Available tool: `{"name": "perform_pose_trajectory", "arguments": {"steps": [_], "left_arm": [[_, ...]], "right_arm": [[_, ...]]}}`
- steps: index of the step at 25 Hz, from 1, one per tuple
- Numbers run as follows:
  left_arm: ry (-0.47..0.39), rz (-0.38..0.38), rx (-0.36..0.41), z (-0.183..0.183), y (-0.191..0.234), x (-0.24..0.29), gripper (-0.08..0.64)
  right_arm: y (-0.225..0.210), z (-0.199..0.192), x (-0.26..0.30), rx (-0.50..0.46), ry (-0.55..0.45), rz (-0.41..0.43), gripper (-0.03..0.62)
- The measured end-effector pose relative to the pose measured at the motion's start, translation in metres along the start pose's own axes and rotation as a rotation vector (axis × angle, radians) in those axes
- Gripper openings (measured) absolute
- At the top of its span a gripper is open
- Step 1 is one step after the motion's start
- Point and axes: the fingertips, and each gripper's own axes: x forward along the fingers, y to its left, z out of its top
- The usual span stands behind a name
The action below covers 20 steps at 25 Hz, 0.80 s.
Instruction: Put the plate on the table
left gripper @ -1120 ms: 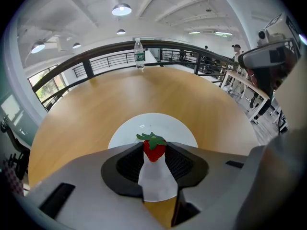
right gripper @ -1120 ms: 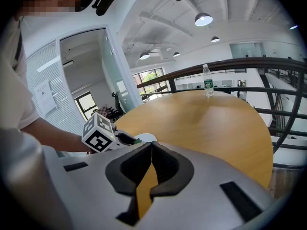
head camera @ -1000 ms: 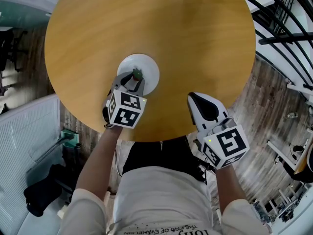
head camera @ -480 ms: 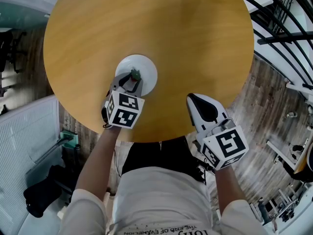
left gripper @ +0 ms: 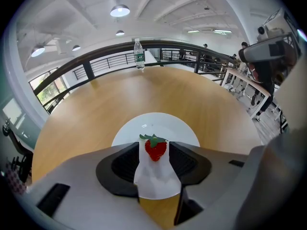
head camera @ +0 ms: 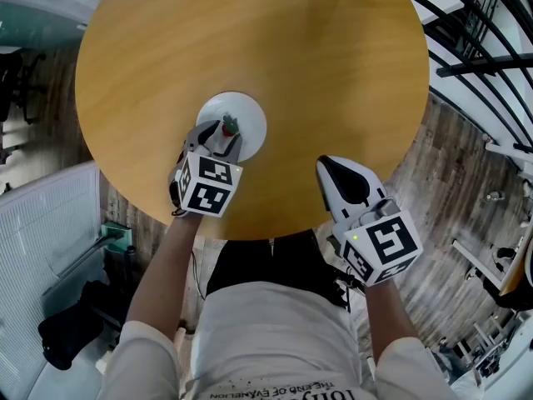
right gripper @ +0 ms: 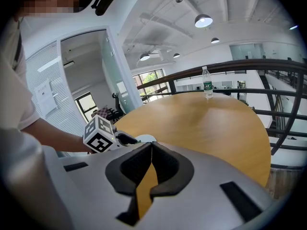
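Left gripper view: the white plate (left gripper: 178, 128) lies flat on the round wooden table (left gripper: 144, 92), its near rim reaching in between the 2 fingers (left gripper: 120, 163) of the left gripper (left gripper: 154, 146). Those fingers are opening, 1 on each side of the rim, and the pads no longer press on it. A small strawberry (left gripper: 155, 149) with a green leafy top sits on the plate right between the fingertips. Most of the plate spreads out beyond the fingertips, toward the table's middle. Far past them, at the table's far edge, stands 1 clear bottle (left gripper: 139, 54) in front of a dark railing (left gripper: 105, 61).

The head view shows the plate (head camera: 251, 111) near the table's (head camera: 291, 40) near edge, with the left gripper (head camera: 218, 137) over its near side and the strawberry (head camera: 231, 126) at the fingertips.

The right gripper (head camera: 327, 167) hovers over the table edge, well apart from the plate. In the right gripper view its fingers (right gripper: 168, 169) are together at the tips, with nothing between them; bare wood (right gripper: 216, 123) shows through the slit of the right gripper (right gripper: 149, 145). To the left of these fingers, the left gripper's marker cube (right gripper: 100, 134) is visible.
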Motion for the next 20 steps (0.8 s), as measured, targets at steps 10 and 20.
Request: {"name": "perform_pose_trajectory", "arguments": {"steps": [10,20], "left_arm": [[-0.096,0.042,-0.047,0.009,0.007,-0.051,0.207],[-0.323,0.066,-0.272,0.027,-0.001,-0.166,0.093]], "right_arm": [[0.019,0.019,-0.014,-0.055,-0.032,0.020,0.025],[0.051,0.039,-0.042,-0.135,-0.065,0.039,0.025]]}}
